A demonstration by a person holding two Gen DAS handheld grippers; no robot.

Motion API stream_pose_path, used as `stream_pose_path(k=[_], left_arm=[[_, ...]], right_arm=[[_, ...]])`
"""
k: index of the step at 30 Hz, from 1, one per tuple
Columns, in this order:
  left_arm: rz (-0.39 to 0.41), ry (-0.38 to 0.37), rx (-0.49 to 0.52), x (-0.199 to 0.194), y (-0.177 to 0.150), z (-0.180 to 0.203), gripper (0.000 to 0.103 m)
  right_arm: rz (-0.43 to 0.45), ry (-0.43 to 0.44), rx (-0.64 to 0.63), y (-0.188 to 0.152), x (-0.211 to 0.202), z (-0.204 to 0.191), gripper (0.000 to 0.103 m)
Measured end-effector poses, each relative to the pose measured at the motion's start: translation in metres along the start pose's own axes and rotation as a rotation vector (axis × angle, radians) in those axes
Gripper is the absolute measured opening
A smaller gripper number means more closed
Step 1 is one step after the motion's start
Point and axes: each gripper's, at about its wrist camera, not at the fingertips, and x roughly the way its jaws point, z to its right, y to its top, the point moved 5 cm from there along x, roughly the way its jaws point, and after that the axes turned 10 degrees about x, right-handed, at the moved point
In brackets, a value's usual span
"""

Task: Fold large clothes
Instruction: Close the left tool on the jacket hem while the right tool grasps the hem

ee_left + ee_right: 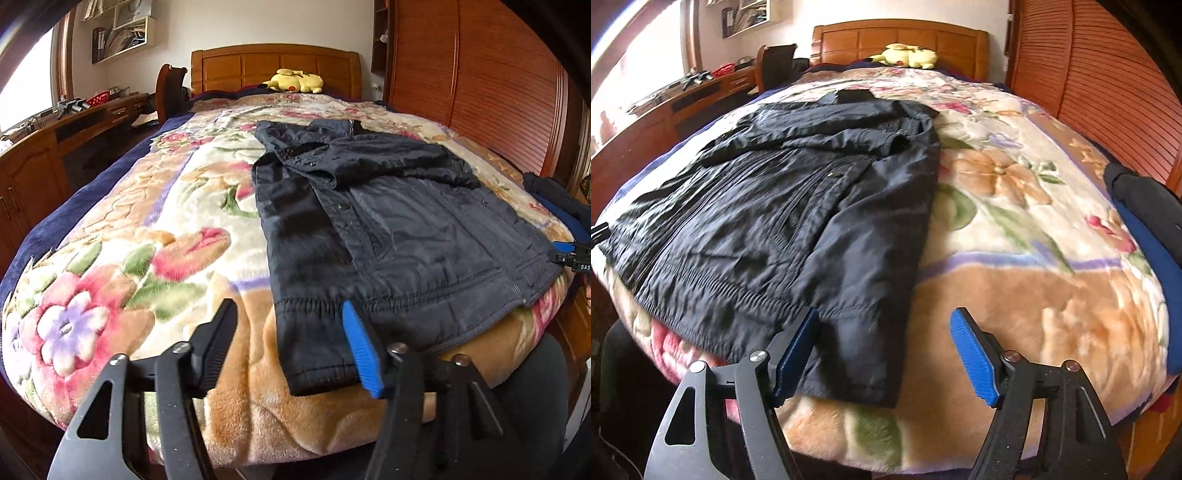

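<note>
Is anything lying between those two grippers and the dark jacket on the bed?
Nothing visible. The left gripper and right gripper both hang open at the jacket's near hem, its lower corners between their pads. Only the flowered blanket lies around it.

1. A big bed [110, 206] with a wooden headboard carries everything.
2. A soft flower blanket [1015, 206] covers it.
3. A dark jacket [406, 229] lies flat on the blanket.
4. A yellow plush toy [295, 81] rests by the headboard.
5. Dark and blue clothes [1148, 221] sit at the right edge.
</note>
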Motion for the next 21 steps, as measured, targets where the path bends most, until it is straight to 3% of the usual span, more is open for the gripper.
stream_pose_path(k=[5, 7, 11, 14, 16, 17, 21], left_arm=[[-0.018, -0.012, -0.012, 0.008, -0.007, 0.000, 0.054], [-0.015, -0.018, -0.023, 0.007, -0.008, -0.001, 0.053], [-0.008, -0.040, -0.027, 0.006, -0.009, 0.004, 0.038], [-0.009, -0.036, -0.022, 0.005, -0.008, 0.007, 0.034], [-0.009, -0.031, -0.021, 0.003, -0.008, 0.006, 0.022], [-0.008, -0.031, -0.022, 0.002, -0.007, 0.006, 0.015], [0.028, -0.043, -0.012, -0.012, -0.002, 0.007, 0.008]], right_arm=[[0.013, 0.045, 0.038, -0.005, -0.001, 0.004, 0.063], [0.015, 0.067, 0.030, -0.007, -0.002, 0.003, 0.051], [0.023, 0.086, 0.020, -0.010, -0.005, 0.000, 0.038], [0.040, 0.082, 0.015, -0.010, -0.009, -0.001, 0.026], [0.057, 0.083, 0.018, -0.010, -0.013, -0.002, 0.019], [0.066, 0.081, 0.017, -0.009, -0.014, -0.003, 0.018], [0.127, 0.065, 0.019, -0.006, -0.027, -0.009, 0.013]])
